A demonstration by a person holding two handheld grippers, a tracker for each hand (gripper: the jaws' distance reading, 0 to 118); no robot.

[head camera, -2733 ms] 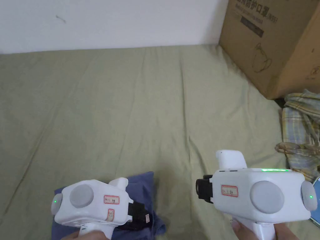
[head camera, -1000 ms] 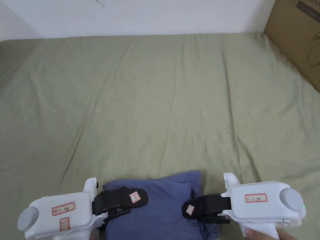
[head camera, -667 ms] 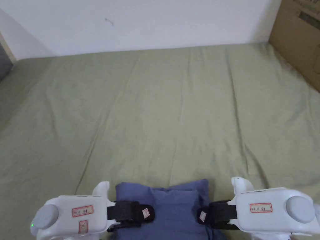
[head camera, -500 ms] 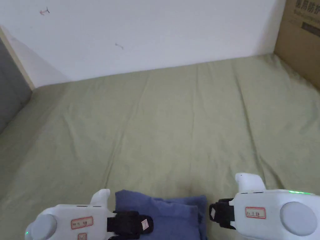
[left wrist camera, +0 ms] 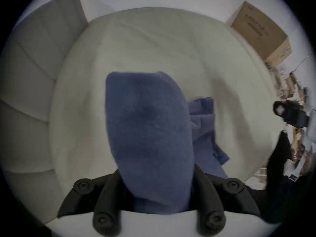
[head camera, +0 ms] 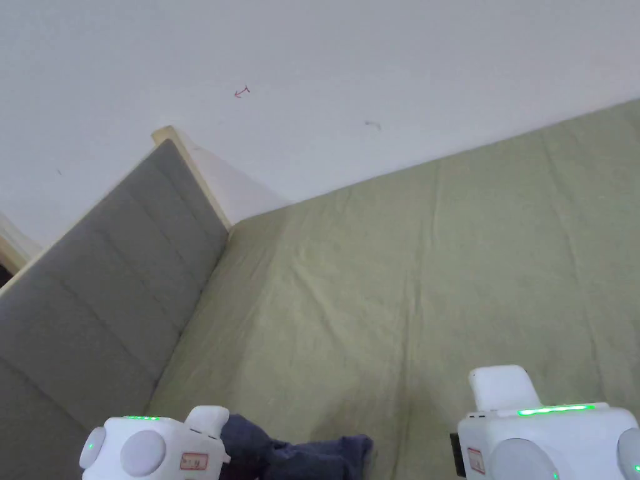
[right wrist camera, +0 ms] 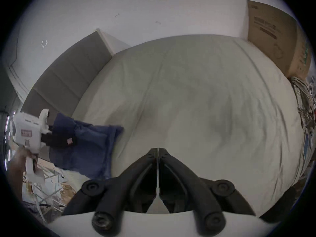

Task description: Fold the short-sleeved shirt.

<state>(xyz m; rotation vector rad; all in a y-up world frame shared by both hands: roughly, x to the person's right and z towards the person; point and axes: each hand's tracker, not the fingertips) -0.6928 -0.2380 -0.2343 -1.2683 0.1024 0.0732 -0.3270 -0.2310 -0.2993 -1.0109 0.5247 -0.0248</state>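
The folded blue shirt (right wrist camera: 89, 148) hangs off the near left edge of the green-sheeted bed (right wrist camera: 196, 95), its long axis running away from the left gripper (right wrist camera: 59, 140), whose jaws clamp one end. The right gripper (right wrist camera: 157, 151), jaws pressed together and empty, points across the bed, level.

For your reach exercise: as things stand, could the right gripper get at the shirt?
Probably yes. The right gripper is shut on nothing, with only bare sheet between it and the shirt, which the left gripper holds.
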